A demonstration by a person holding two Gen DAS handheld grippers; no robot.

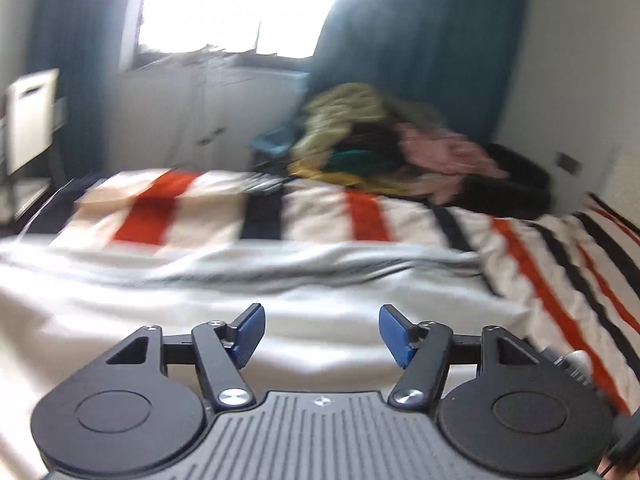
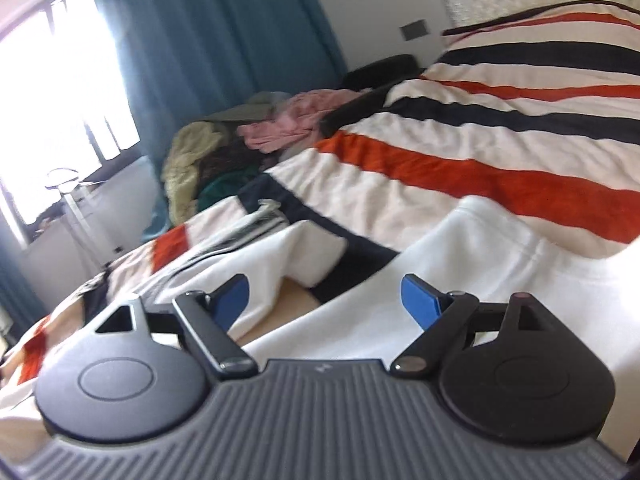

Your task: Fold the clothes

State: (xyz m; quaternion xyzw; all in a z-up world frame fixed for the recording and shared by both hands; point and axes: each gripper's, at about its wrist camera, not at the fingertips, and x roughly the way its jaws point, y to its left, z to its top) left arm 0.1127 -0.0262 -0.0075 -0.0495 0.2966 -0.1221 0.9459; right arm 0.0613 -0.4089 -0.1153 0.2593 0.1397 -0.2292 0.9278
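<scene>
— Garment position?
— I saw the white garment spread flat on the striped duvet, directly under both tools.
— Tongs?
— My left gripper had its blue pads spread wide above the white cloth, pinching nothing. My right gripper was spread too, empty.
— Containers?
— I saw none clearly; a loose clothes pile sat at the duvet's far edge, beside the teal curtain.

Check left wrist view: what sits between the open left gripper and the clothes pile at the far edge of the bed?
In the left wrist view, the spread white garment lies just ahead of the left gripper; beyond it the orange, black and cream striped bedspread runs to the mixed-colour clothes pile.
</scene>
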